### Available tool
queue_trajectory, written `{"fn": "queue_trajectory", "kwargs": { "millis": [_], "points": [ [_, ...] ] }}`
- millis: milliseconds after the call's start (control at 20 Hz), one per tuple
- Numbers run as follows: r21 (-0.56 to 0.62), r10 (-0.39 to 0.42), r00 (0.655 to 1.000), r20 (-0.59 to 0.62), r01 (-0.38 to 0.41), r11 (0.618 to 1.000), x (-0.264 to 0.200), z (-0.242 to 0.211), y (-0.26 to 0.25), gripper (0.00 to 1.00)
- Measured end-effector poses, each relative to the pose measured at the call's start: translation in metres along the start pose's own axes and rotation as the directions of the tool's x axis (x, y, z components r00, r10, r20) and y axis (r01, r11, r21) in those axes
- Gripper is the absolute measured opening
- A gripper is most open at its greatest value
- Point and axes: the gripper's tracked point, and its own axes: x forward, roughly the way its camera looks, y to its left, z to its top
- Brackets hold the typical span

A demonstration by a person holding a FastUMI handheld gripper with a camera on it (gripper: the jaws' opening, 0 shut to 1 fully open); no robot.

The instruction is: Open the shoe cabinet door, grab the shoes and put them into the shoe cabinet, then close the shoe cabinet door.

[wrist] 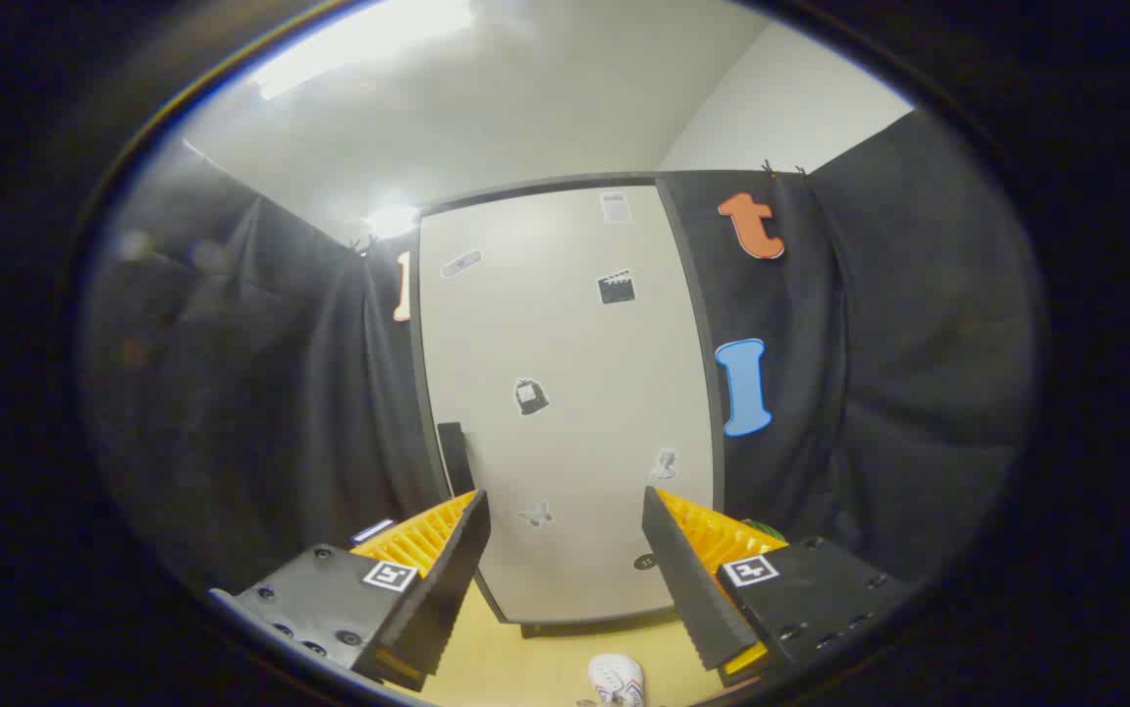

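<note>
The claw [565,550] hangs released, its fingers wide apart and touching nothing, facing the shut door [565,393] of the cabinet straight ahead, with the dark handle [455,457] just beyond the left finger and a white shoe [616,679] on the floor [525,668] below, between the fingers.

Black cloth [918,373] hangs as booth wall on both sides. White ceiling [525,108] above, lit by a bright lamp [358,44]. Pale wood floor [545,663] below.
</note>
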Motion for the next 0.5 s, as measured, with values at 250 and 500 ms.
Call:
{"fn": "queue_trajectory", "kwargs": {
  "millis": [250, 500],
  "points": [
    [-0.02, 0.022, 1.0, 0.008, -0.022, 1.0, 0.002, 0.001, 0.007, 0.96],
    [-0.03, 0.035, 0.999, 0.014, -0.035, 0.999, 0.002, 0.0, 0.009, 0.96]
  ]
}}
